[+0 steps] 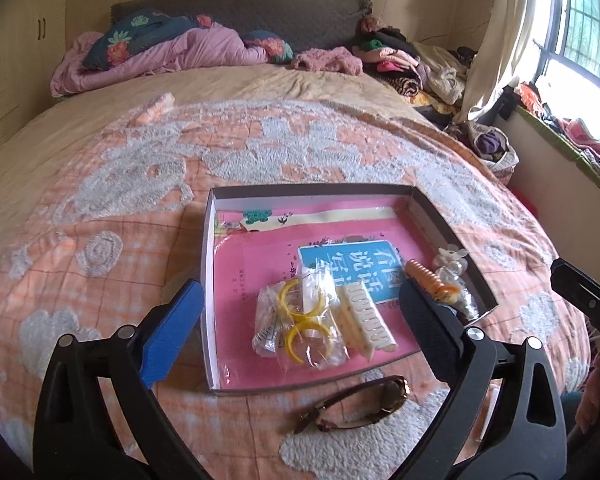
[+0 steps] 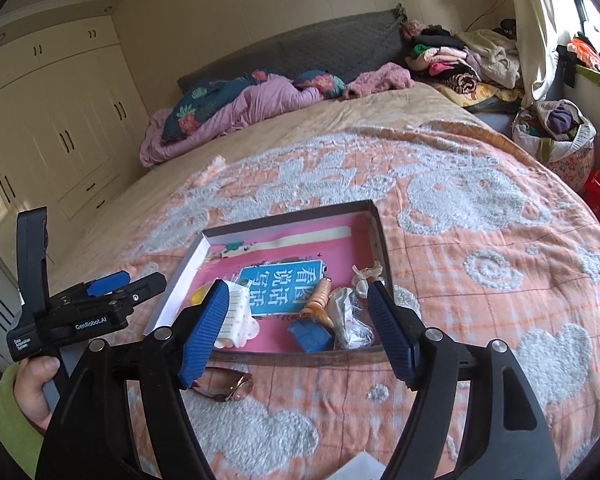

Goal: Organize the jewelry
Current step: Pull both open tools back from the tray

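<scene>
What my tongs and the picture edges keep from me

In the left wrist view my right blue pad (image 1: 420,312) covers the near end of the orange coil tie (image 1: 424,276) and part of the blue book cover (image 1: 348,268); in the right wrist view my left pad (image 2: 204,332) hides half the white comb (image 2: 236,316) and one end of the sunglasses (image 2: 228,390). The white sheet (image 2: 360,470) is cut off at the bottom edge, and the small clear pieces (image 1: 452,264) are too blurred to name.

Both wrist cams look down-fwd, close over the bed; both share the box (image 1: 210,280) (image 2: 374,236).
</scene>
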### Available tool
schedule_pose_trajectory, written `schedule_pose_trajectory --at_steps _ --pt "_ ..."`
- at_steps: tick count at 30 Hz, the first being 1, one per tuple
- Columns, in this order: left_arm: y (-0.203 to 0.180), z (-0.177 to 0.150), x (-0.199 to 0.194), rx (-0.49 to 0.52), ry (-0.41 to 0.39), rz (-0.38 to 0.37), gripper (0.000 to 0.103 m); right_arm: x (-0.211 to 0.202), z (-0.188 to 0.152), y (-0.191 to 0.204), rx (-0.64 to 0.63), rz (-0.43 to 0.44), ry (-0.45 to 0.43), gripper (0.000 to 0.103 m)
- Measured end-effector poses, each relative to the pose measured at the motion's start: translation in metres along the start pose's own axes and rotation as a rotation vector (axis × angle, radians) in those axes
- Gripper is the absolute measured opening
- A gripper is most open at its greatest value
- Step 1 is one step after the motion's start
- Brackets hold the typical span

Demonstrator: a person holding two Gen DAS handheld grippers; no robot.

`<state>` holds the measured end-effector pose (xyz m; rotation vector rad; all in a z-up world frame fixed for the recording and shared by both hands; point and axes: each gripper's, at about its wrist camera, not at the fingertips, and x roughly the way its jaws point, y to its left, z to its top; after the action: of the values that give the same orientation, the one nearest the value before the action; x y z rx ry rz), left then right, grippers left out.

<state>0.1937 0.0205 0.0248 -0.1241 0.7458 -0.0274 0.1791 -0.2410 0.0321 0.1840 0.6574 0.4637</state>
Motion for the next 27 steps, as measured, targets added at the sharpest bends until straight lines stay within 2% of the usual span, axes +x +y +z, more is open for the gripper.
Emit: schedule_pose_trajectory --at_steps 14,27 --pt "-0.010 -0.012 -0.037 0.013 -0.040 -0.005 0.092 -0.040 -0.021 -0.004 0.003 -0.013 -0.013 0.071" --pt "-0.020 -0.034 -0.049 0.040 -0.035 -0.004 0.092 -0.054 -0.047 -0.009 0.019 -0.022 0.022 0.072"
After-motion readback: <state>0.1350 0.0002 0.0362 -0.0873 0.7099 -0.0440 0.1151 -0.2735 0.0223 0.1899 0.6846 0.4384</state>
